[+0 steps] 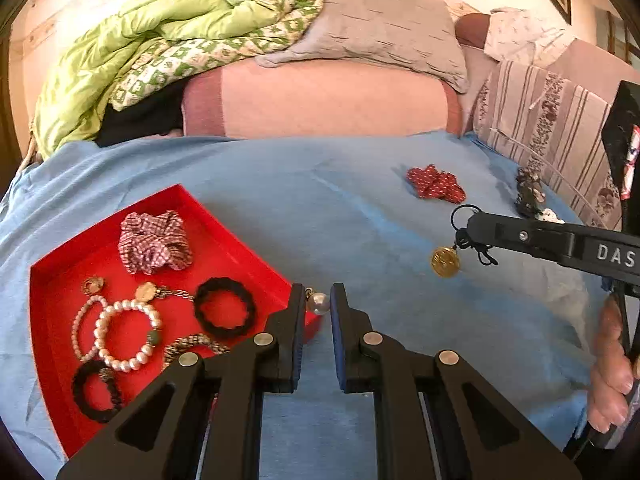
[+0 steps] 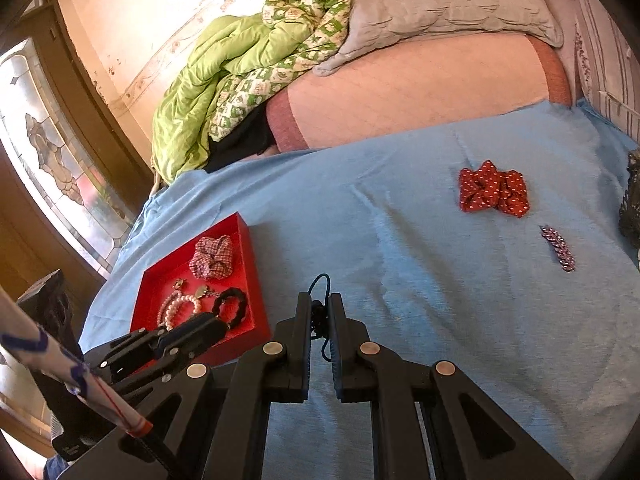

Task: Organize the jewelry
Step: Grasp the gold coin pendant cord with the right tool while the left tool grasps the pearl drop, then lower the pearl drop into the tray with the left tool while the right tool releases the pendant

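My left gripper is shut on a small silver pearl earring, held at its fingertips just off the near right corner of the red tray. The tray holds a checked scrunchie, pearl bracelets, black braided bands and gold pieces. My right gripper is shut on a dark cord. Seen from the left wrist, the cord's gold medallion dangles above the blue sheet below the right gripper. The left gripper hovers over the tray.
On the blue sheet lie a red dotted scrunchie, a pink chain bracelet and a dark beaded piece. A green quilt and grey pillow lie behind. A person's hand grips the right tool.
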Available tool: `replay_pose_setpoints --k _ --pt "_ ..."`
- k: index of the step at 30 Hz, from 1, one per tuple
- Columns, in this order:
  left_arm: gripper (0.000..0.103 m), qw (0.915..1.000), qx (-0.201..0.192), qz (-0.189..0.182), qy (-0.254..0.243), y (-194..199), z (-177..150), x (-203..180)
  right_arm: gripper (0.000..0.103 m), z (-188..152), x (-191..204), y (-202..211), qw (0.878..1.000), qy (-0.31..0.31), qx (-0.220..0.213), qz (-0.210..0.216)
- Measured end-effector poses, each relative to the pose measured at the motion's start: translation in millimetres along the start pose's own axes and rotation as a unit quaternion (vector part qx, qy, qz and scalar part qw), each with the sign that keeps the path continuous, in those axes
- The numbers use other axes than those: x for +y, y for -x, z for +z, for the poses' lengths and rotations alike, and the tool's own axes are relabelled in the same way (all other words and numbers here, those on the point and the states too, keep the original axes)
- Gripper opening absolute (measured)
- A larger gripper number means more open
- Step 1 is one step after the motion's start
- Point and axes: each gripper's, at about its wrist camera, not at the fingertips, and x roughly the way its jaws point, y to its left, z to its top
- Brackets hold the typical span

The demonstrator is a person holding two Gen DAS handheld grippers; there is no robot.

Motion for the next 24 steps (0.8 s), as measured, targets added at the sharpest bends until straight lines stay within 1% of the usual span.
replay_pose_setpoints --k 6,16,24 --pt "0.012 0.9996 -0.006 0.028 -0.005 5.2 -2.5 12.8 0.009 -1.8 20.6 -7.4 1.000 0.013 0.002 0.009" --pt "0.012 0.9989 -0.004 0.045 0.015 16.4 -7.9 44.8 0.009 -4.3 56.3 -23.8 0.999 0.028 0.006 0.025" --pt "0.012 0.9970 0.003 0.053 0.057 25.6 -13.2 84.8 0.009 -5.7 80.3 -39.5 0.998 0.030 0.017 0.050"
